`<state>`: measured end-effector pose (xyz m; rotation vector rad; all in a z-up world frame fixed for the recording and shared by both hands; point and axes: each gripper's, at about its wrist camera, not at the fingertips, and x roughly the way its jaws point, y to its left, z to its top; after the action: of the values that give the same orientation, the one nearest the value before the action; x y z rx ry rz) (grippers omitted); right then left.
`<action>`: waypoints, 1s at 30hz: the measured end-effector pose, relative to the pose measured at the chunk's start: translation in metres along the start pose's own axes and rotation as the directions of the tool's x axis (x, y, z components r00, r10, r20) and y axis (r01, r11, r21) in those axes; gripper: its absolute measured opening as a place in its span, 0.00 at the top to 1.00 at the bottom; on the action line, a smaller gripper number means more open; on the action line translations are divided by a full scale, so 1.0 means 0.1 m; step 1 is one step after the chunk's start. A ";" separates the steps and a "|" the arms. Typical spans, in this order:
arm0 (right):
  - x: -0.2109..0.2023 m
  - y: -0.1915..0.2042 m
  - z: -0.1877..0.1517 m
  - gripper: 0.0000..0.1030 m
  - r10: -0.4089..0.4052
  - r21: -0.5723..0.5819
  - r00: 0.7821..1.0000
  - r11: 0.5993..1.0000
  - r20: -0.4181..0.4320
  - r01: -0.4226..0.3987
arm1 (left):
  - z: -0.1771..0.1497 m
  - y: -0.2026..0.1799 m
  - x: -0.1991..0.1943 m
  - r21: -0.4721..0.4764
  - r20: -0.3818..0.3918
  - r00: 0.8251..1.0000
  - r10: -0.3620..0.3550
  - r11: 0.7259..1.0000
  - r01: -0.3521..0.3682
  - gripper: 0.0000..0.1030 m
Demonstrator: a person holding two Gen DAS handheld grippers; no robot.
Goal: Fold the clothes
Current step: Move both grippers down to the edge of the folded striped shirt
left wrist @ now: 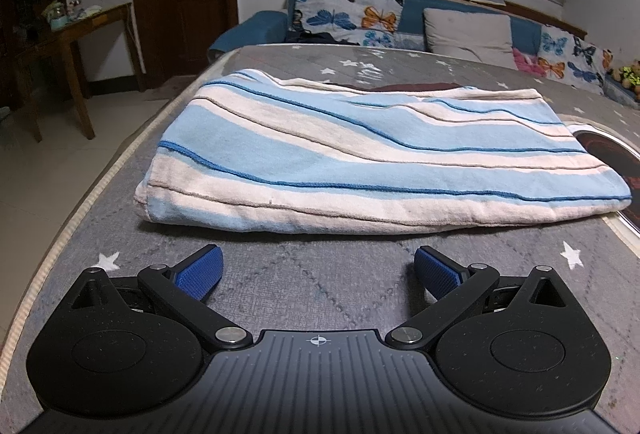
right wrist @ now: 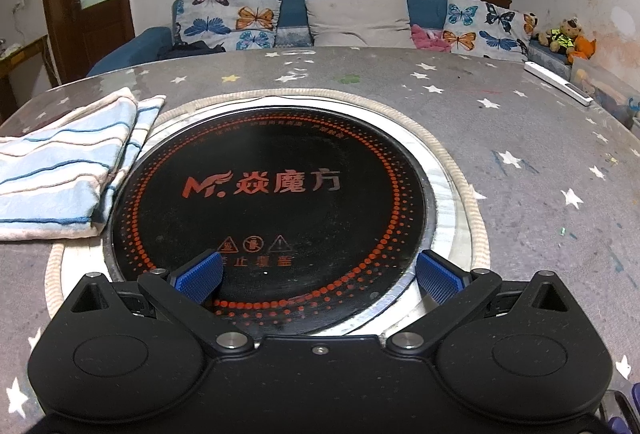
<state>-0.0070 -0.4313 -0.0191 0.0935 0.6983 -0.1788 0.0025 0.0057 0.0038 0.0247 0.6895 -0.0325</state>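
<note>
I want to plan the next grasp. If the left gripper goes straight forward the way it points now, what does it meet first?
Most likely the near folded edge of the striped cloth. The left gripper is open, low over the star-patterned table cover, and only bare cover lies between them. Its exact height is hard to judge.

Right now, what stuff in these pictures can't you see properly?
- Striped cloth: the right wrist view's left edge cuts it off.
- Round cooktop in the table: its near rim hides behind the open right gripper; in the left wrist view the cloth covers most of it.
- Shelf items, far left of the left wrist view: too dark and small.
- Layers of cloth: cannot be counted.
- Left gripper: open, holding nothing.
</note>
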 end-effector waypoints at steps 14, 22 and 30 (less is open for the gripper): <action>0.01 0.46 0.45 0.00 0.165 -0.133 0.986 0.978 0.008 -0.163 | 0.54 0.15 -0.17 0.035 0.085 0.996 0.017 0.999 -0.020 0.00; 0.16 0.90 0.75 0.00 0.239 -0.216 0.971 0.948 0.003 -0.233 | 1.06 0.31 0.14 0.024 0.088 0.994 0.070 0.997 -0.072 0.00; 0.44 1.14 0.96 0.00 0.283 -0.233 0.959 0.931 -0.023 -0.280 | 1.40 0.51 0.65 -0.014 0.028 0.991 0.128 0.992 -0.128 0.00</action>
<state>0.1090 -0.3392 0.0281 -0.0340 0.6822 0.1791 0.1434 0.0504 0.0716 0.0563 0.6581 0.0948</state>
